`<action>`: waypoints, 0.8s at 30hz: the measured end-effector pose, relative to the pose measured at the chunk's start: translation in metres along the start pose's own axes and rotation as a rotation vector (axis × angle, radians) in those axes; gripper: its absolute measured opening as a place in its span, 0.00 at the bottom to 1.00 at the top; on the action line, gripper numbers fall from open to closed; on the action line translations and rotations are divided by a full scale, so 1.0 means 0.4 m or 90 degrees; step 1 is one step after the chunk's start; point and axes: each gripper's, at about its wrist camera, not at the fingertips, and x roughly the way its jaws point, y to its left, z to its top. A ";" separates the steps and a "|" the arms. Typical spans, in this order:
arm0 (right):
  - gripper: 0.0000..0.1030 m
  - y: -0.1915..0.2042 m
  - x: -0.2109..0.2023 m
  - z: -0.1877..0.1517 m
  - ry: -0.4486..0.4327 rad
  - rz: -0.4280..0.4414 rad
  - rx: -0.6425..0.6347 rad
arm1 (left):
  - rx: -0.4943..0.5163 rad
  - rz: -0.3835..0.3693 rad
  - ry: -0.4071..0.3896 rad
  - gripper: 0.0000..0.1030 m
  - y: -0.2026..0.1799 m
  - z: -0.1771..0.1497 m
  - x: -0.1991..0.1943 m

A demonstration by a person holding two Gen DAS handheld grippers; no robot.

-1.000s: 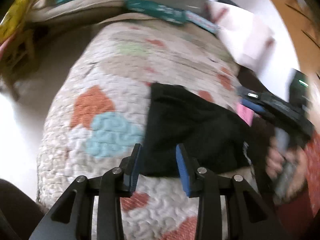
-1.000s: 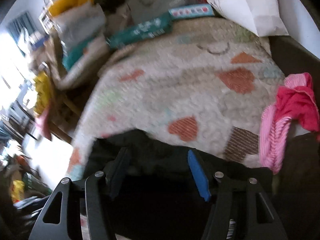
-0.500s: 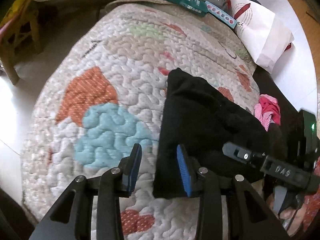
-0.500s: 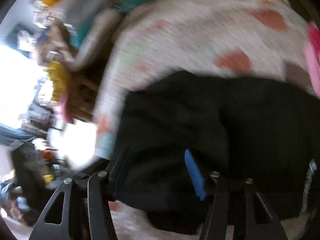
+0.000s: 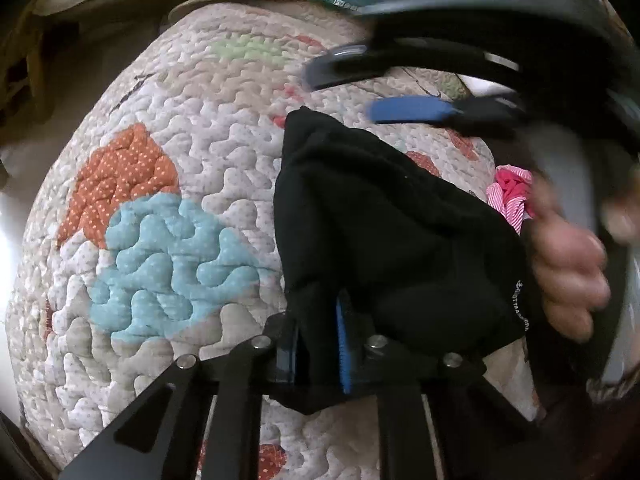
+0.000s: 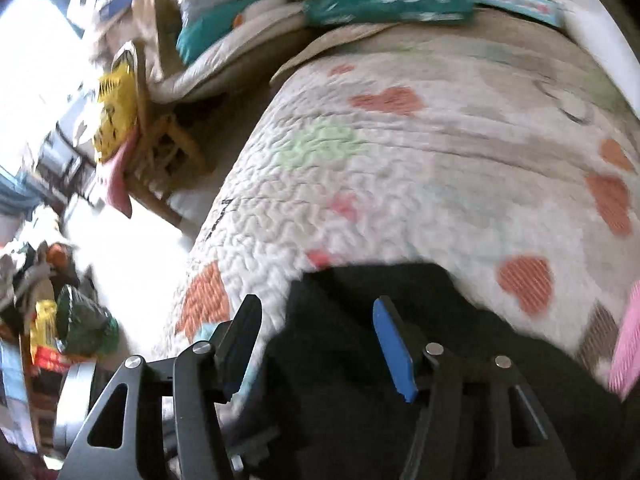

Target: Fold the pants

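1. Left wrist view: the left gripper (image 5: 320, 344), black with blue pads, is seen at the bottom centre of the frame, its jaws drawn nearly together and pinching a fold of the black fabric pants (image 5: 384, 240).
2. The pants are spread from the frame's centre toward the right, on a cream quilted bedspread (image 5: 192, 92) patched with orange and pale blue shapes.
3. The right gripper (image 5: 360, 86) is shown blurred across the upper right, jaws parted and nothing between them; the person's right hand (image 5: 568, 276) is seen at the right edge.
4. A pink striped cloth (image 5: 510, 196) is visible right of centre.
5. Right wrist view: the right gripper (image 6: 316, 344) is seen at the bottom, jaws wide apart and empty, over the pants (image 6: 360, 360) at the lower centre, with the bedspread (image 6: 420, 160) above.
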 end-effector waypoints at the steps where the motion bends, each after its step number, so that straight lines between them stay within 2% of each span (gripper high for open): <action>1: 0.61 0.012 0.024 0.012 0.016 -0.008 -0.008 | 0.006 0.006 -0.003 0.13 -0.004 -0.003 -0.001; 3: 0.59 0.040 0.090 0.028 0.063 -0.036 -0.035 | 0.015 0.015 -0.009 0.13 -0.013 -0.007 -0.003; 4: 0.50 0.061 0.132 0.025 0.099 -0.061 -0.065 | 0.017 0.019 -0.011 0.13 -0.016 -0.009 -0.003; 5: 0.19 0.074 0.155 0.016 0.119 -0.080 -0.086 | 0.017 0.021 -0.012 0.12 -0.018 -0.010 -0.003; 6: 0.14 0.088 0.183 0.007 0.145 -0.108 -0.111 | 0.012 0.020 -0.012 0.12 -0.017 -0.011 -0.003; 13: 0.12 0.111 0.187 0.038 0.126 -0.117 -0.106 | -0.065 -0.004 -0.025 0.11 0.053 0.018 -0.036; 19: 0.11 0.211 0.201 0.121 0.106 -0.081 -0.127 | -0.145 0.043 -0.070 0.11 0.169 0.056 -0.090; 22: 0.12 0.286 0.247 0.156 0.109 -0.059 -0.147 | -0.191 0.069 -0.060 0.12 0.221 0.054 -0.093; 24: 0.20 0.313 0.289 0.162 0.126 -0.051 -0.150 | -0.205 0.077 -0.050 0.14 0.230 0.051 -0.086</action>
